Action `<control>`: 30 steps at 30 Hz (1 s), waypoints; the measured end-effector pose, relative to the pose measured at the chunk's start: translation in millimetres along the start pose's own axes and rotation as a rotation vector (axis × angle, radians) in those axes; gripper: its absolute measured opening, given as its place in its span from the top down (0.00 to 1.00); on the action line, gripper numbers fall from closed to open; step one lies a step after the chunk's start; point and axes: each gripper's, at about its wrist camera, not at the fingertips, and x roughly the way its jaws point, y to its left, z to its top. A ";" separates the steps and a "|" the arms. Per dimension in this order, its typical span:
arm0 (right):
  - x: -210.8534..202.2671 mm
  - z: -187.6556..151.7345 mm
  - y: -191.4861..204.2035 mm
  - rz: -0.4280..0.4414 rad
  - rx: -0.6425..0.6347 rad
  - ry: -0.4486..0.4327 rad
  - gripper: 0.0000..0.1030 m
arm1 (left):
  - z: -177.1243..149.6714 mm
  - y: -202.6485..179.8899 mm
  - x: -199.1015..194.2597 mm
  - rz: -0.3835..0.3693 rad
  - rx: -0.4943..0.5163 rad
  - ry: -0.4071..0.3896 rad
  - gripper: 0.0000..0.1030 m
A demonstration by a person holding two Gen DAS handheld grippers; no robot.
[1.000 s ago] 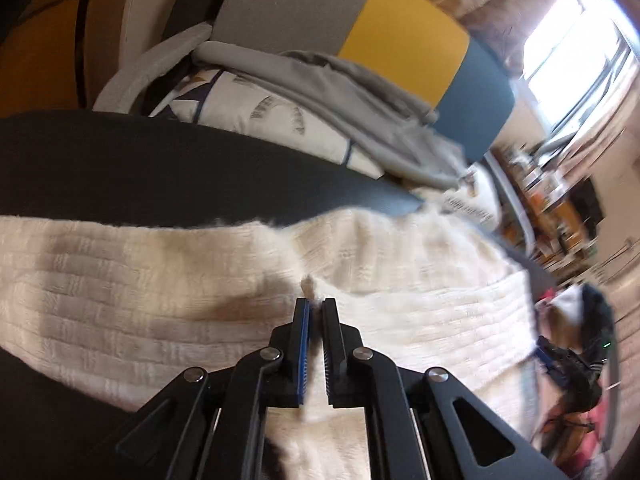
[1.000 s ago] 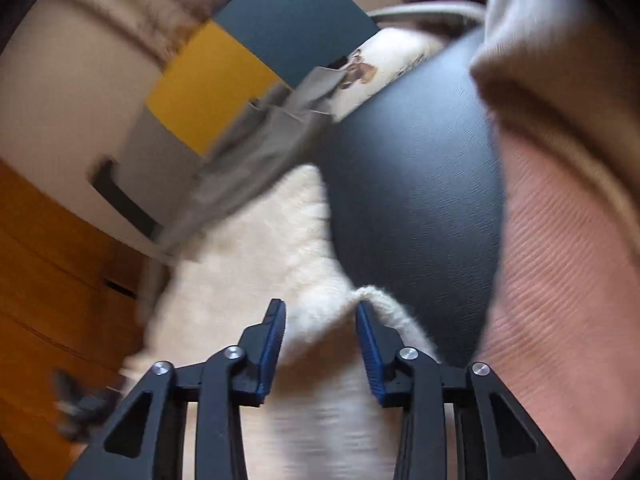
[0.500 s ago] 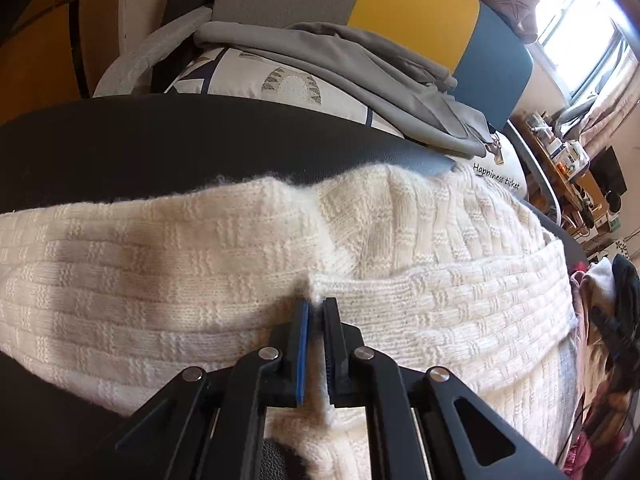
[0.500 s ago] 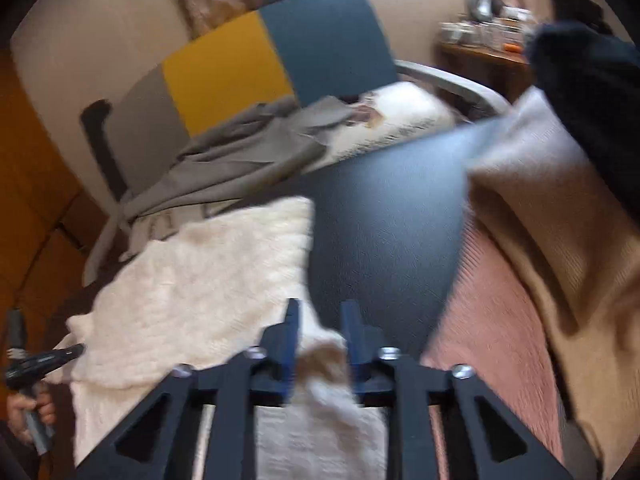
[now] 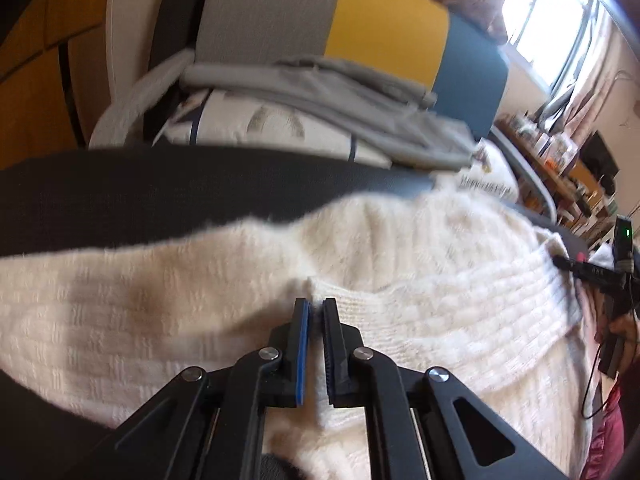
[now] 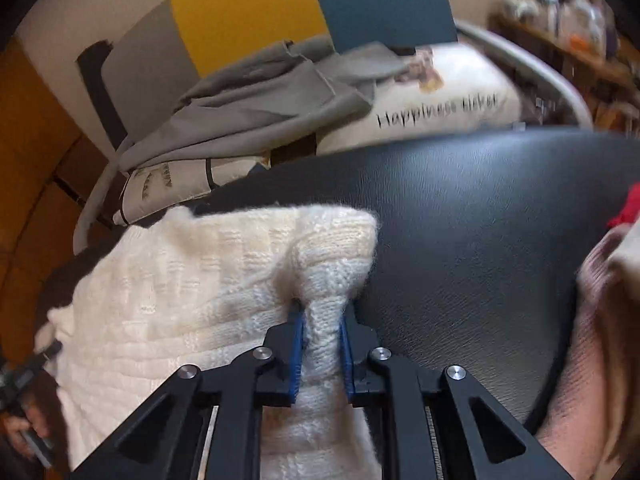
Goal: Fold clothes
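- Two tools each pinch the same white knit sweater [image 5: 400, 264].
- Left tool [image 5: 316, 308]: its fingers are almost together, with a thin fold of the sweater edge squeezed between them. It points forward, low over the sweater.
- Right tool [image 6: 320, 316]: its fingers are a little apart, clamped on a thick bunch of the sweater's corner. It points forward too, tipped down toward the cloth.
- The sweater lies spread on the black worktop [image 6: 480, 220], with part of it folded over on itself. In the left view the right tool [image 5: 576, 266] shows small at the sweater's far right edge.
- Just beside the right tool, on its right, lies pink cloth [image 6: 580, 360].
- Past the worktop is a chair [image 5: 384, 28] with a grey, yellow and blue back.
- On the chair sit a grey garment [image 6: 248, 108] and a white pillow [image 6: 440, 108] with words on it.
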 end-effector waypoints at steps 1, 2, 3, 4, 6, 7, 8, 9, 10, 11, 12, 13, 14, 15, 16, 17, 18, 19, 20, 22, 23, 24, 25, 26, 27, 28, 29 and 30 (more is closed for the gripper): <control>-2.9 -0.7 -0.5 -0.010 -0.001 -0.014 0.85 | 3.5 0.2 1.8 0.010 -0.009 -0.007 0.95; -2.9 -2.2 -1.8 -0.028 -0.001 -0.018 0.85 | 6.9 0.4 4.2 0.023 -0.017 -0.012 0.96; -2.9 -3.8 -3.1 -0.046 -0.001 -0.022 0.85 | 10.4 0.6 6.7 0.035 -0.025 -0.018 0.96; -0.4 -6.4 -6.3 -0.061 0.009 -0.021 0.85 | 11.9 0.9 13.8 0.058 -0.025 -0.001 0.96; 7.8 -12.9 -15.5 -0.089 0.042 -0.012 0.86 | 12.7 3.1 29.1 0.096 -0.029 0.041 0.96; 9.2 -14.7 -18.5 -0.098 0.053 -0.013 0.85 | 10.8 4.9 36.6 0.121 -0.029 0.066 0.96; 8.8 -15.6 -20.3 -0.102 0.059 -0.018 0.85 | 9.8 5.3 41.0 0.132 -0.025 0.073 0.96; 8.4 -16.4 -22.2 -0.106 0.066 -0.023 0.84 | 9.2 5.2 41.6 0.131 -0.022 0.060 0.96; 8.1 -17.2 -24.0 -0.110 0.072 -0.028 0.81 | 9.2 6.6 40.6 0.129 -0.034 0.058 0.96; 8.2 -17.4 -24.9 -0.116 0.076 -0.032 0.73 | 9.3 8.2 39.4 0.127 -0.049 0.059 0.96; 8.2 -16.8 -27.2 -0.118 0.084 -0.034 0.67 | 10.3 10.7 33.2 0.130 -0.073 0.039 0.96; 4.5 -16.2 -29.2 -0.120 0.086 -0.045 0.55 | 11.4 13.4 26.0 0.134 -0.099 0.016 0.95; -1.5 -15.8 -30.0 -0.124 0.081 -0.063 0.50 | 12.2 14.2 16.5 0.141 -0.111 -0.017 0.93; -7.6 -15.4 -30.8 -0.128 0.077 -0.082 0.50 | 12.9 14.8 6.6 0.149 -0.120 -0.051 0.91; -13.6 -15.0 -31.7 -0.132 0.072 -0.100 0.50 | 13.6 15.3 -3.3 0.156 -0.130 -0.086 0.91; -20.3 -14.5 -27.9 -0.136 0.043 -0.122 0.50 | 13.4 13.7 -13.1 0.150 -0.135 -0.118 0.90; -27.5 -14.0 -21.0 -0.140 -0.003 -0.147 0.50 | 13.0 10.3 -22.2 0.129 -0.131 -0.144 0.90; -31.9 -13.8 -13.3 -0.135 -0.050 -0.160 0.50 | 12.0 2.3 -27.0 0.102 -0.103 -0.154 0.89; -33.0 -13.7 -4.6 -0.121 -0.098 -0.165 0.51 | 11.0 -6.5 -31.0 0.073 -0.071 -0.160 0.88; -25.9 -11.8 12.9 -0.123 -0.187 -0.152 0.51 | 4.9 -30.7 -23.3 0.077 0.032 -0.125 0.88; -21.4 -10.7 21.5 -0.128 -0.230 -0.143 0.51 | 1.7 -43.1 -18.8 0.081 0.085 -0.106 0.88; -14.2 -9.5 28.2 -0.129 -0.260 -0.124 0.51 | -2.0 -50.0 -9.5 0.097 0.112 -0.080 0.88; -4.5 -8.2 32.9 -0.123 -0.277 -0.094 0.51 | -5.7 -55.9 0.8 0.115 0.135 -0.052 0.88; 5.8 -7.9 35.4 -0.123 -0.288 -0.065 0.51 | -9.4 -61.9 11.0 0.132 0.158 -0.024 0.88; 16.1 -8.5 36.5 -0.130 -0.299 -0.037 0.51 | -13.2 -67.8 21.2 0.150 0.181 0.004 0.88; 23.6 -9.5 36.4 -0.135 -0.303 -0.019 0.51 | -17.8 -68.7 25.7 0.161 0.180 0.004 0.87; 29.1 -10.9 35.3 -0.137 -0.303 -0.009 0.51 | -22.6 -68.7 29.1 0.169 0.173 0.000 0.87; 32.2 -11.4 33.0 -0.137 -0.303 -0.013 0.50 | -27.5 -68.7 32.5 0.178 0.167 -0.003 0.86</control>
